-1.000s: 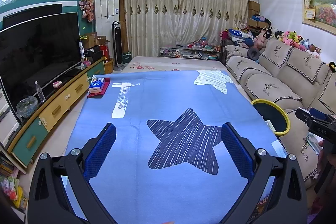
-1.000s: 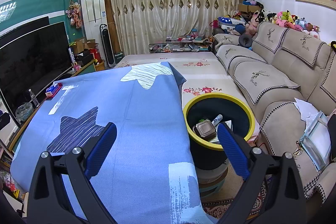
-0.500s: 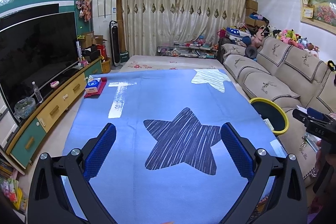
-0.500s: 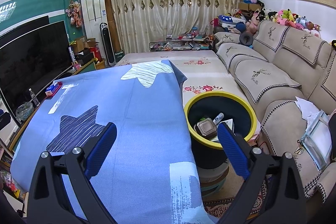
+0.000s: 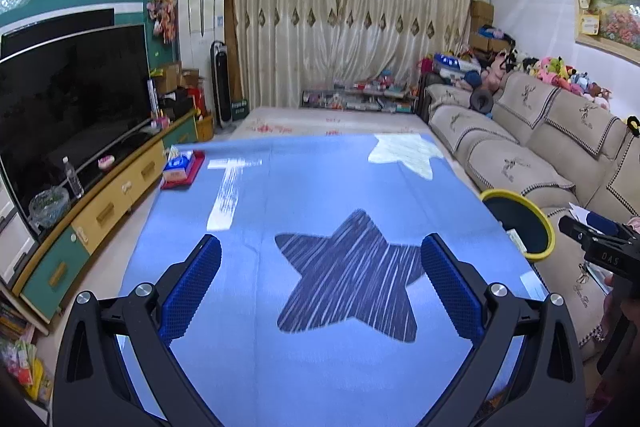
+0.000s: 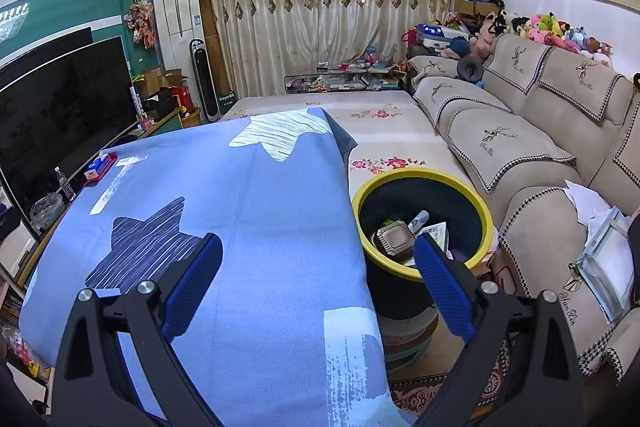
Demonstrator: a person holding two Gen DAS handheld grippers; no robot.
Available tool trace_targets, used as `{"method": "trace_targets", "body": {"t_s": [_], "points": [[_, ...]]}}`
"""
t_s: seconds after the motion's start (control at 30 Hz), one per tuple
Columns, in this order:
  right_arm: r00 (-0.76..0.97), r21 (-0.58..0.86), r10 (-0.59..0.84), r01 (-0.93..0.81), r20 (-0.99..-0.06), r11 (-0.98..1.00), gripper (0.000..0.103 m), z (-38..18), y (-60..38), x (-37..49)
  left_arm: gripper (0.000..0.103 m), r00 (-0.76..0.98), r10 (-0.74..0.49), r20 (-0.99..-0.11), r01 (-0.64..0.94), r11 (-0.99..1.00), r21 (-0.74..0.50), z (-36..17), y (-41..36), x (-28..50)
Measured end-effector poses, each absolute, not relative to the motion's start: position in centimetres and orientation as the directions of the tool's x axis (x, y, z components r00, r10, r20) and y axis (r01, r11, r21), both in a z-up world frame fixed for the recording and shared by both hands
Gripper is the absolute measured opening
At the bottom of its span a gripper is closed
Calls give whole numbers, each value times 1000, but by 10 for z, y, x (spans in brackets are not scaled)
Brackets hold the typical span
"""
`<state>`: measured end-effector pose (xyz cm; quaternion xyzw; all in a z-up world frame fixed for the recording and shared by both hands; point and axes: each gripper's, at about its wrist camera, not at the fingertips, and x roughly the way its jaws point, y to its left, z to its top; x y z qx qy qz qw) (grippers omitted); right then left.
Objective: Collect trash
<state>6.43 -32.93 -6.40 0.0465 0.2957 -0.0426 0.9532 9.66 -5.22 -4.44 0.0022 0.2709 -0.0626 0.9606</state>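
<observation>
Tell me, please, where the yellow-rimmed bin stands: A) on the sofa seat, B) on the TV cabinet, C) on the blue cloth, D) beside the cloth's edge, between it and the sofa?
D: in the right wrist view the bin sits off the cloth, between it and the sofa, with trash inside.

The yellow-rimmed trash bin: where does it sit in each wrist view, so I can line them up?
Left wrist: yellow-rimmed trash bin at right of centre, beyond the blue cloth's edge, contents mostly hidden.
Right wrist: bin at centre-right, trash visible inside.
Shared landmark: dark star on the blue cloth.
</observation>
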Motion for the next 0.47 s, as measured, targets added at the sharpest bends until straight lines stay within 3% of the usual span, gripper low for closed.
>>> {"method": "trace_targets", "body": {"t_s": [0.13, 0.47], "points": [[810, 67, -38, 95, -585, 993, 92, -66, -328, 75, 98, 819, -152, -554, 133, 988, -74, -49, -44, 120], [799, 84, 23, 35, -601, 996, 96, -70, -321, 186, 98, 769, -17, -640, 38, 999, 19, -102, -17, 250]]}}
